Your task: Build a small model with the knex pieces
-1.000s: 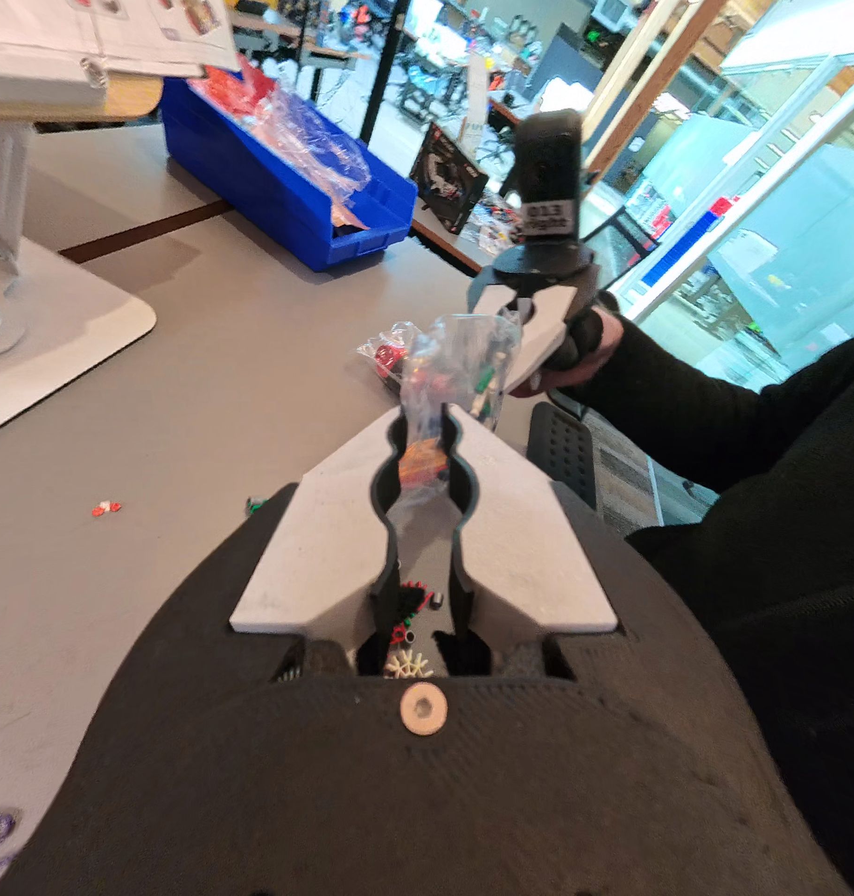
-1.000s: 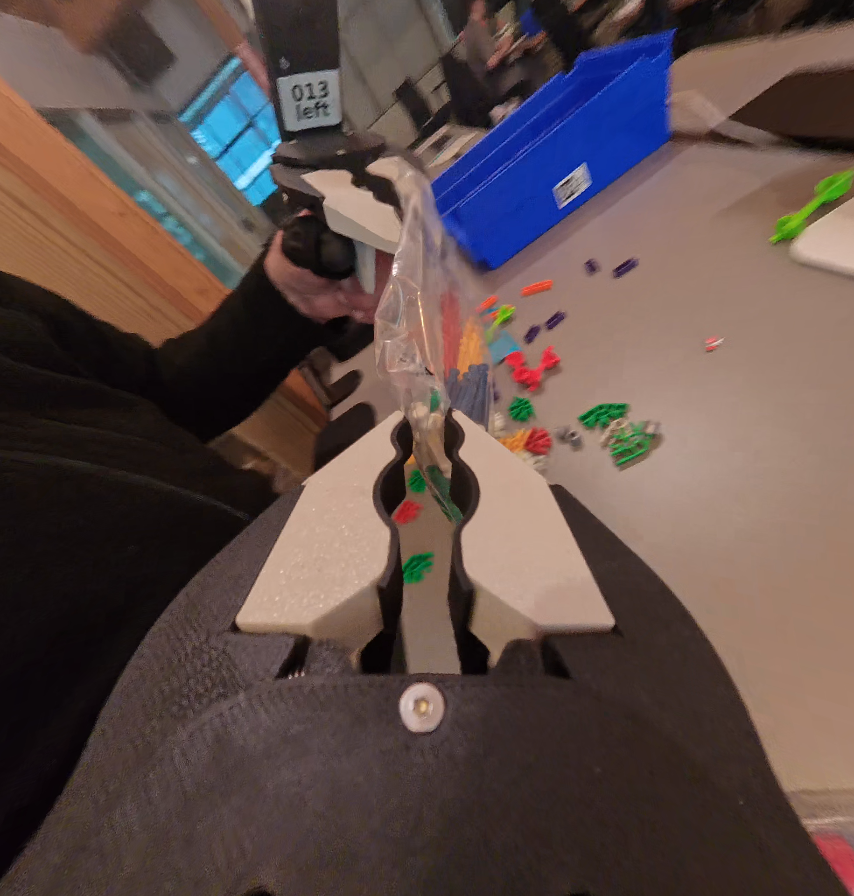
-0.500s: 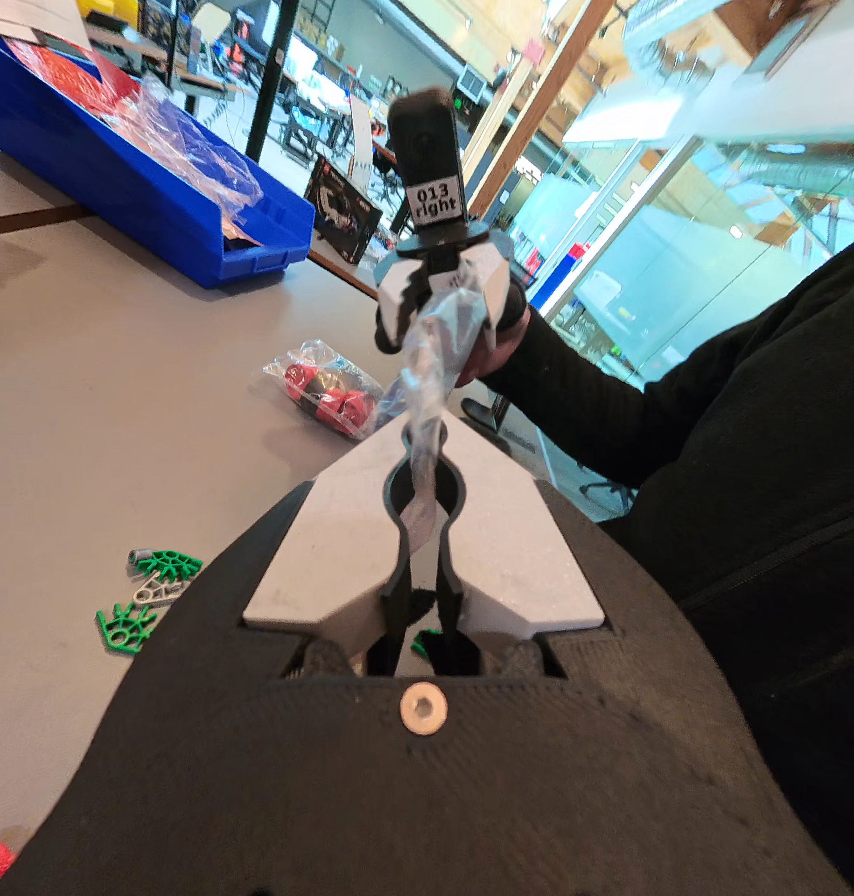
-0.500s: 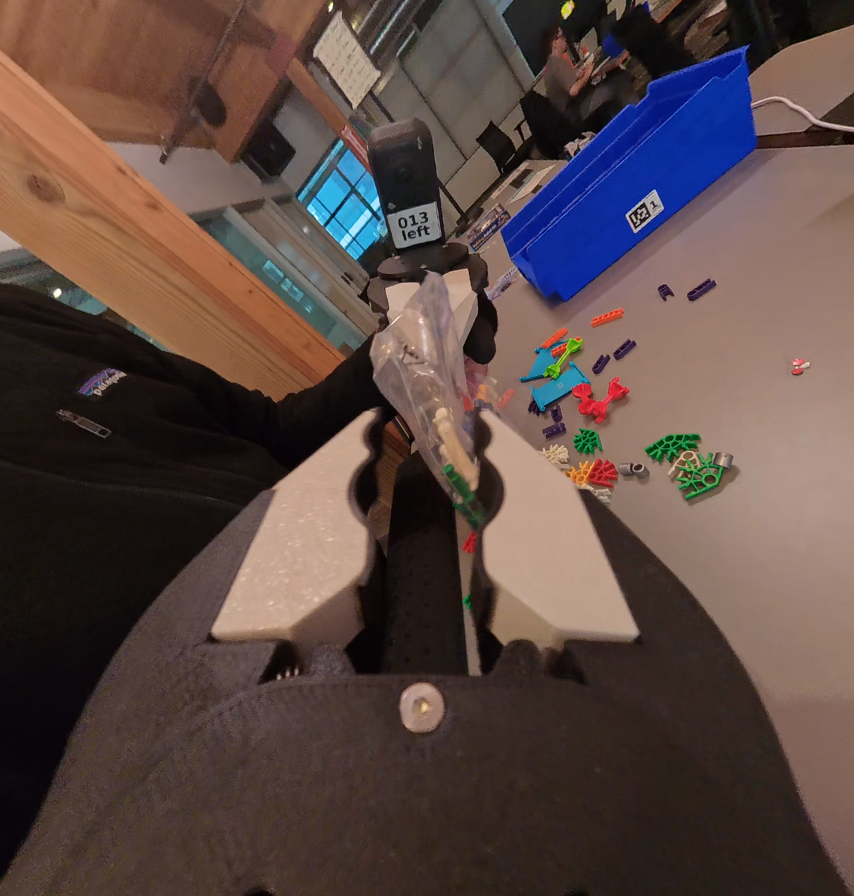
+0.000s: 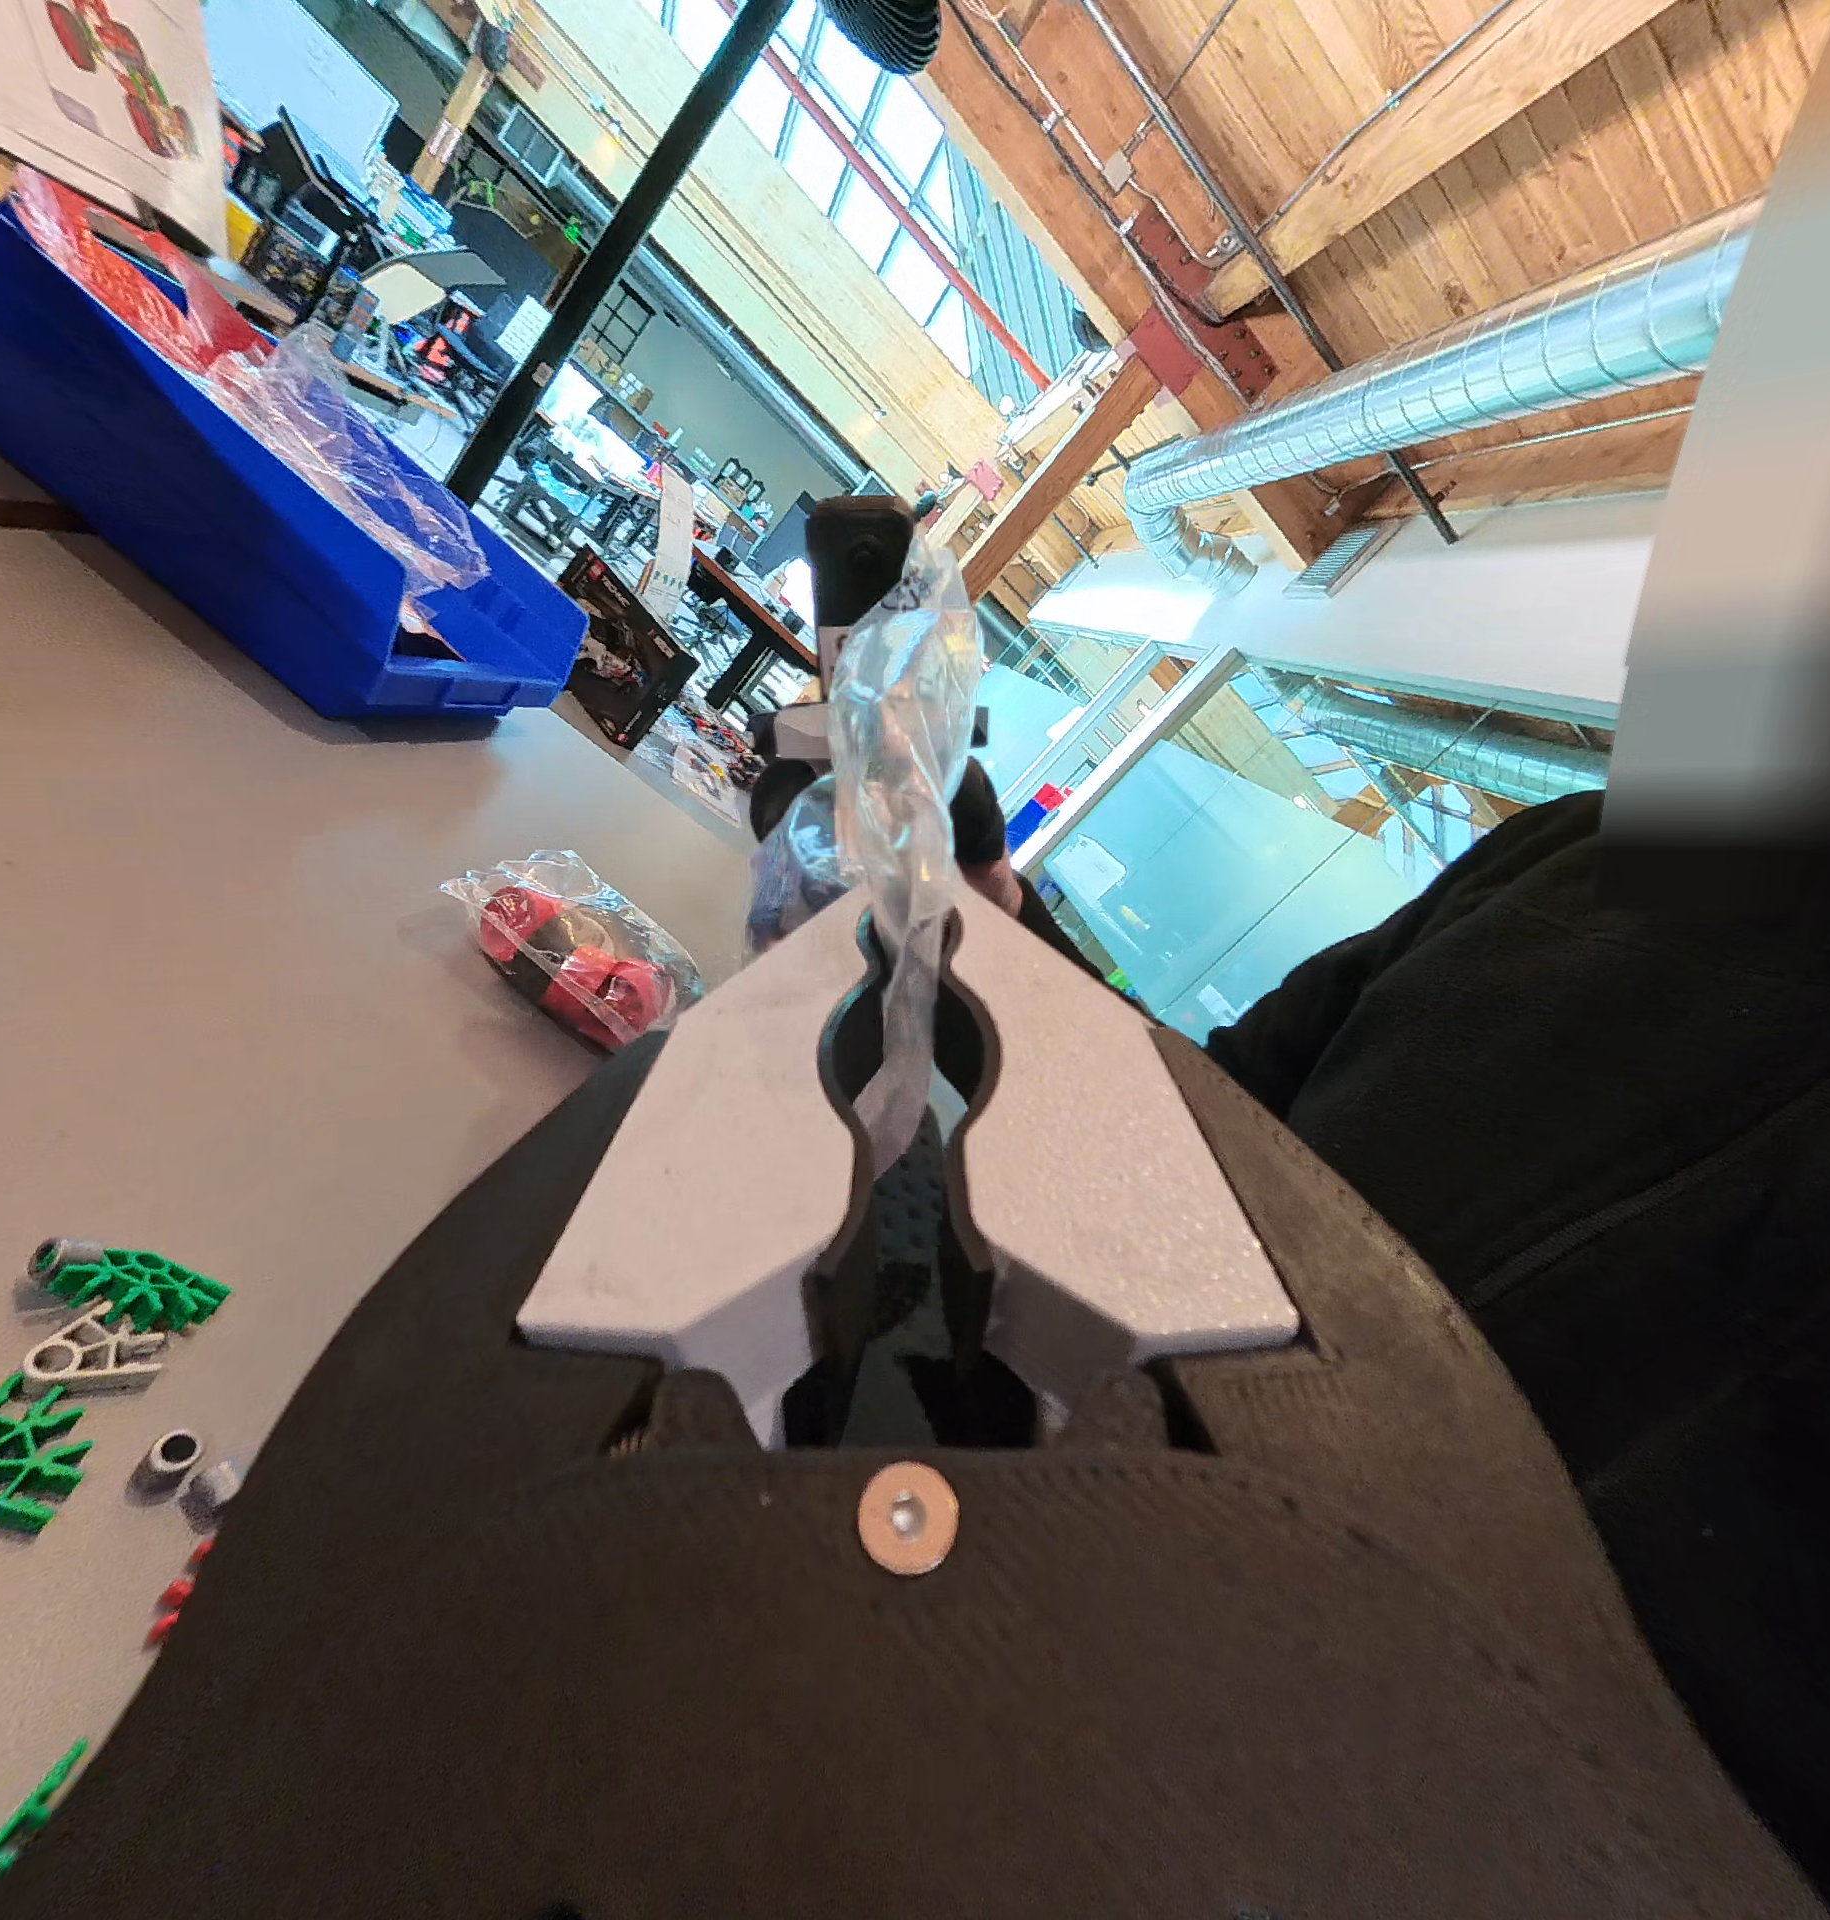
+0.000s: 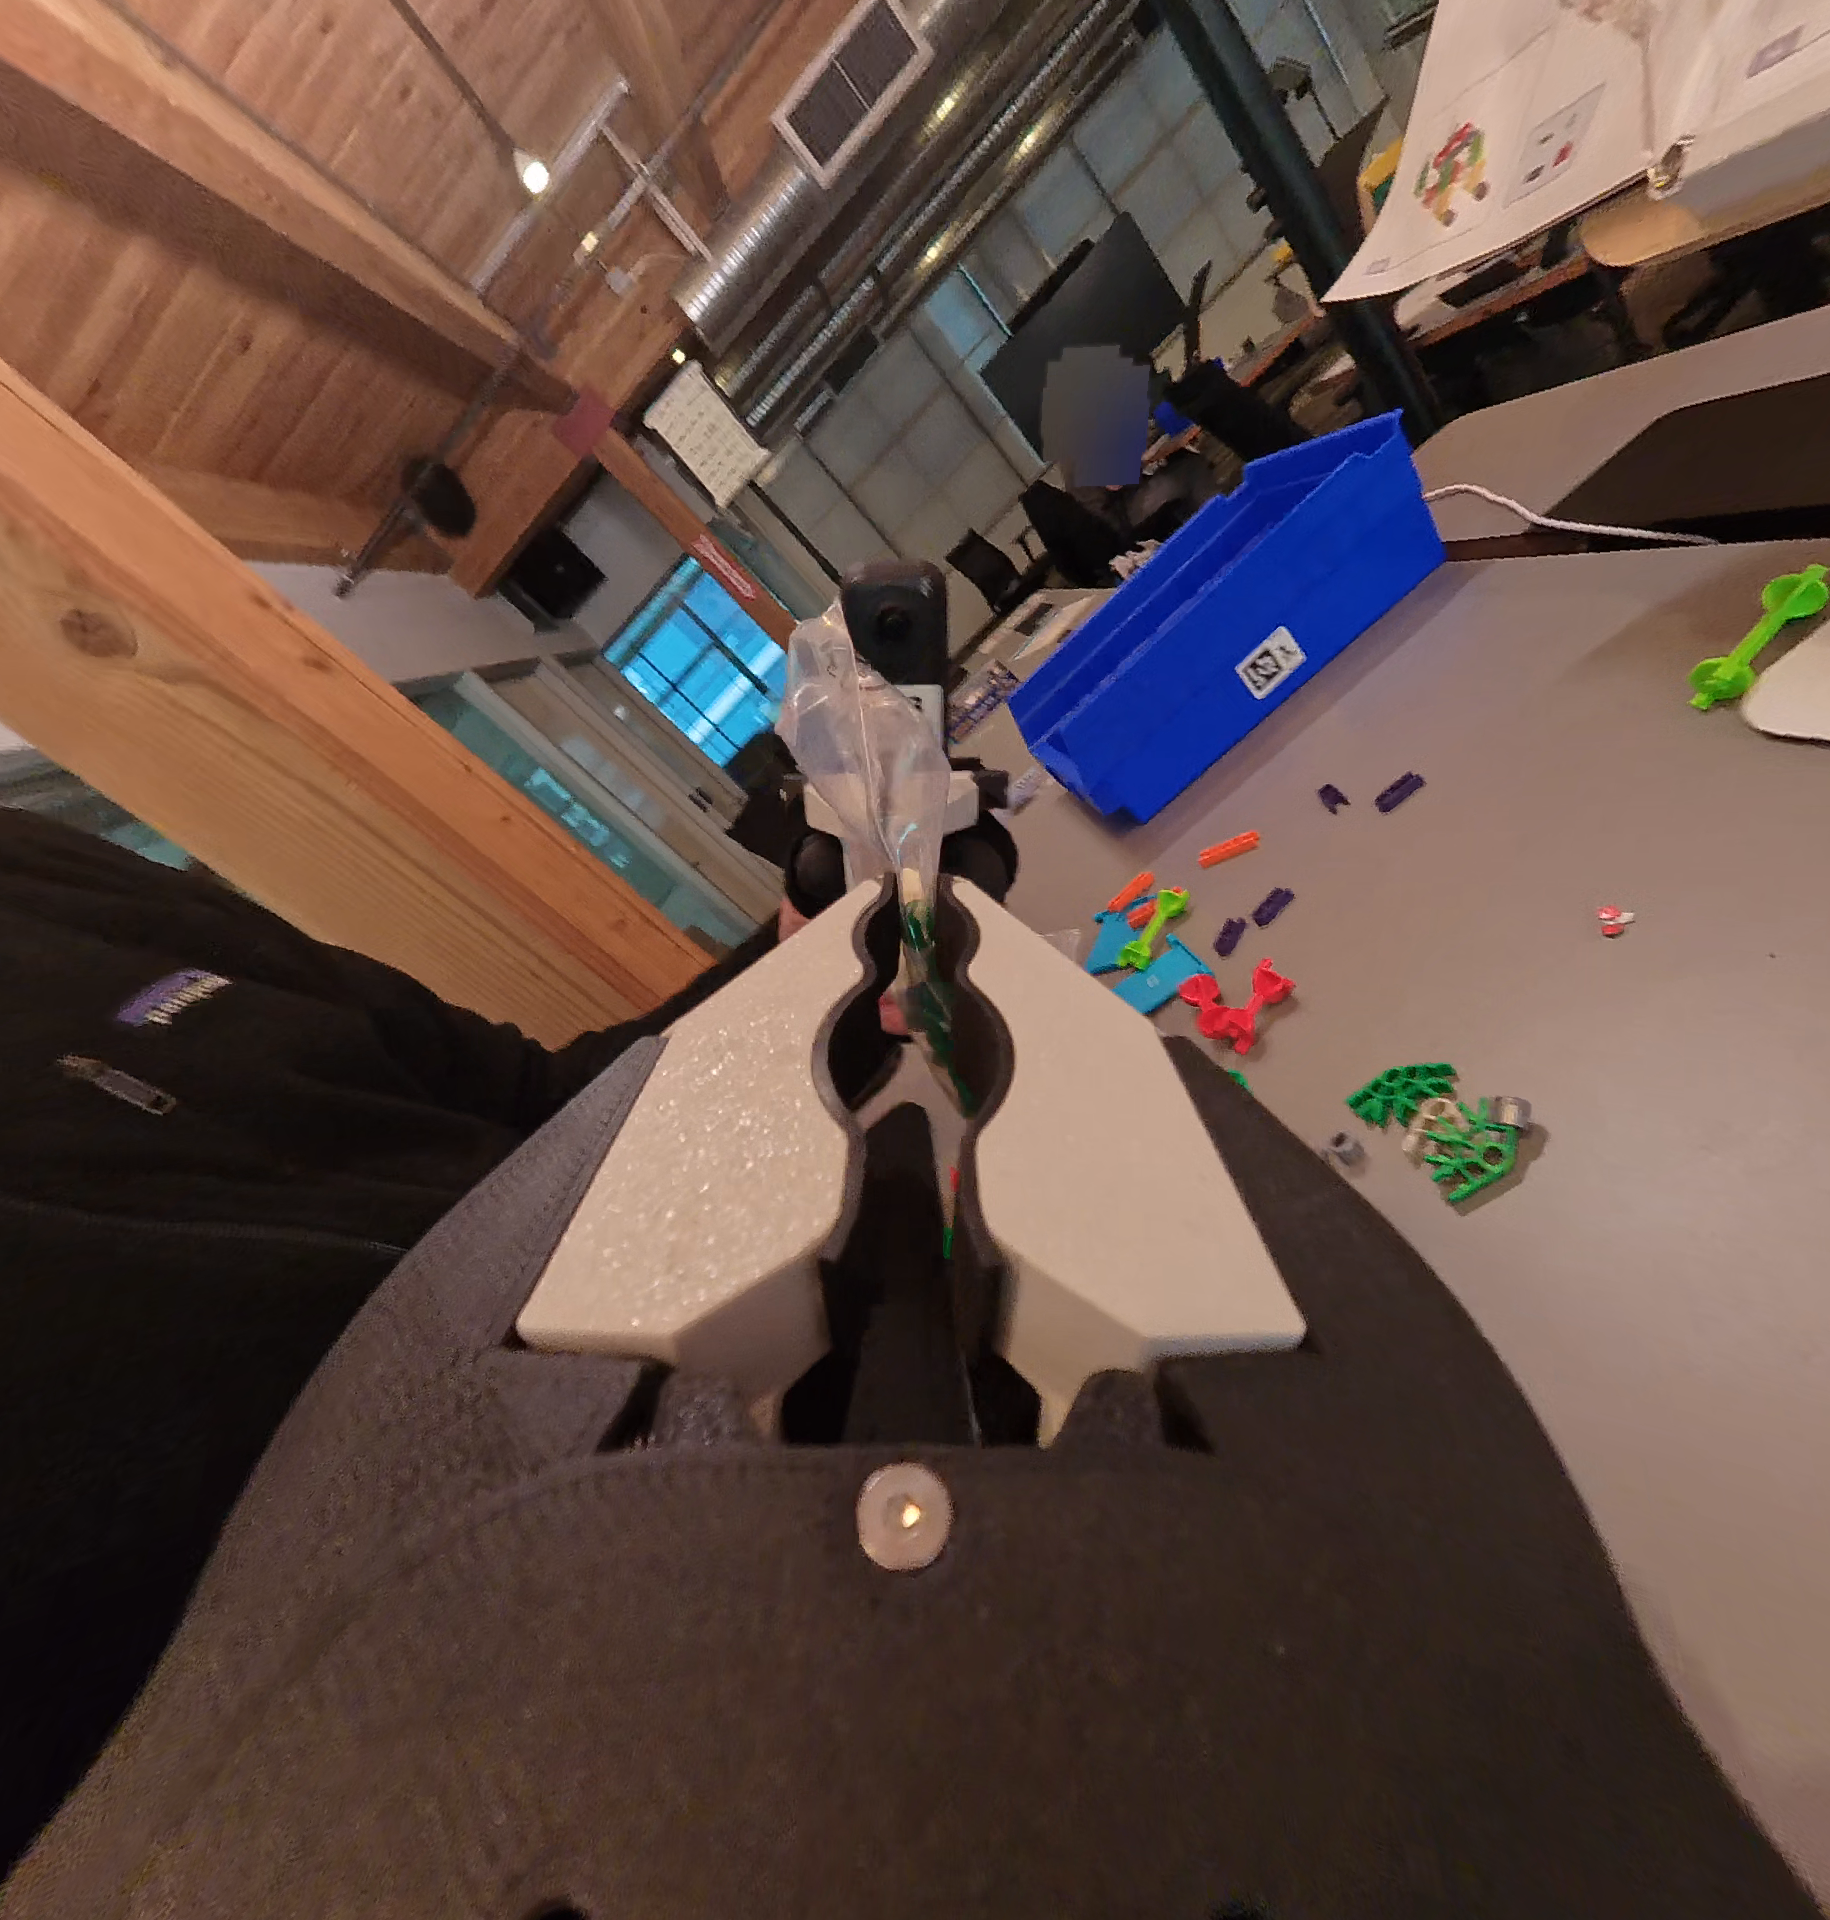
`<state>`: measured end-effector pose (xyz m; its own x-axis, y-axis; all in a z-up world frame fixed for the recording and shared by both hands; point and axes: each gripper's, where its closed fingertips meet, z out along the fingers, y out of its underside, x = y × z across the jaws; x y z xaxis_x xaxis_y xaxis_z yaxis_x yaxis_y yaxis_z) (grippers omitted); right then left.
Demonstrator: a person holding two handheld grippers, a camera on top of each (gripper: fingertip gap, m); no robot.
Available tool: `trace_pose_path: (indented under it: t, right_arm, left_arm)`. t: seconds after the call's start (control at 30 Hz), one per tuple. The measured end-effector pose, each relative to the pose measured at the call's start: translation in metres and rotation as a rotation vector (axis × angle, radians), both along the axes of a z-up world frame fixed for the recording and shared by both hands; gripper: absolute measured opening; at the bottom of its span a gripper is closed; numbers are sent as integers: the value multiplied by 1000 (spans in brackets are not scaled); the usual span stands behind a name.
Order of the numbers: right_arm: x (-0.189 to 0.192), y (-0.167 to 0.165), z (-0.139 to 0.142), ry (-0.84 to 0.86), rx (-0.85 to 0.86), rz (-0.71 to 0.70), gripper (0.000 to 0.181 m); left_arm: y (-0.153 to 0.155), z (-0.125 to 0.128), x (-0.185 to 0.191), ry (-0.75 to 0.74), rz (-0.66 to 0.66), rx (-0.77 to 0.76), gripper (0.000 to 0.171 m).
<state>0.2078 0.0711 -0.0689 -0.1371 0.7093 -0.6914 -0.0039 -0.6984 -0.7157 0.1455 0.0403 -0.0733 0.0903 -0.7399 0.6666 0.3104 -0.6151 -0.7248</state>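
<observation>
A clear plastic bag [image 5: 895,727] is stretched in the air between my two grippers. My left gripper [image 5: 909,914] is shut on one end of it; the film runs back between the fingers. My right gripper [image 6: 909,894] is shut on the other end of the bag [image 6: 859,748], where a few green and white pieces sit inside the film. In the left wrist view the right gripper [image 5: 791,732] shows partly behind the bag. In the right wrist view the left gripper [image 6: 978,800] shows behind it. Both are held above the grey table [image 6: 1617,1351].
A blue bin [image 5: 215,499] stands at the table's far side, also in the right wrist view [image 6: 1233,634]. A sealed bag of red and black parts [image 5: 568,961] lies near. Loose green connectors [image 6: 1441,1132], a red piece [image 6: 1238,1003] and purple bits lie scattered. A person's black sleeve [image 5: 1565,1143] is close. Tip to tip, the grippers are about 8 centimetres apart.
My right gripper opened wide around the bag, then shut on it again. My left gripper closed fully on the bag's film. Both grippers tilted upward with the bag between them.
</observation>
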Motion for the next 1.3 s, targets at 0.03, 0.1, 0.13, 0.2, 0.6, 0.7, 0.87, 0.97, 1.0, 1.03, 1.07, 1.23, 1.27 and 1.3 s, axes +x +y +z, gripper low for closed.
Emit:
trace_pose_path:
  t: [0.03, 0.1, 0.13, 0.2, 0.6, 0.7, 0.87, 0.97, 1.0, 1.03, 1.07, 1.23, 1.27, 1.3]
  right_arm:
    - [1, 2, 4, 31, -29, -4, 3]
    - [3, 8, 6, 48, -70, -34, 3]
    - [4, 7, 7, 46, -72, -33, 3]
    - [2, 8, 6, 26, -78, -42, 2]
    - [-6, 40, -46, -144, -129, -180, 3]
    - [-16, 46, -66, -203, -144, -194, 3]
    - [-17, 76, -91, -267, -210, -281, 3]
    - [-7, 97, -112, -333, -261, -380, 3]
    - [-3, 100, -120, -387, -243, -406, 3]
    - [1, 103, -127, -448, -217, -438, 12]
    - [7, 106, -130, -499, -185, -472, 28]
    - [35, 109, -110, -626, 12, -574, 53]
    - [40, 105, -103, -636, 49, -569, 53]
    - [48, 101, -95, -647, 91, -565, 52]
  left_arm:
    - [-1, 0, -2, -10, -2, 0, 5]
    - [-2, -6, -4, 13, -11, -12, 18]
    - [-4, -12, -4, 36, -21, -14, 18]
    - [-4, -19, -5, 71, -10, -16, 12]
    - [2, -65, -74, 302, 236, -107, 23]
    - [-6, -78, -83, 336, 253, -143, 24]
    - [-18, -91, -91, 347, 272, -178, 29]
    - [-21, -93, -94, 339, 284, -190, 30]
    - [-22, -94, -95, 339, 282, -190, 30]
    - [-23, -94, -95, 343, 281, -189, 31]
    - [-23, -95, -96, 353, 281, -189, 32]
    - [-24, -97, -94, 391, 271, -183, 34]
    - [-24, -97, -92, 398, 267, -181, 34]
    - [-23, -98, -91, 413, 263, -176, 34]
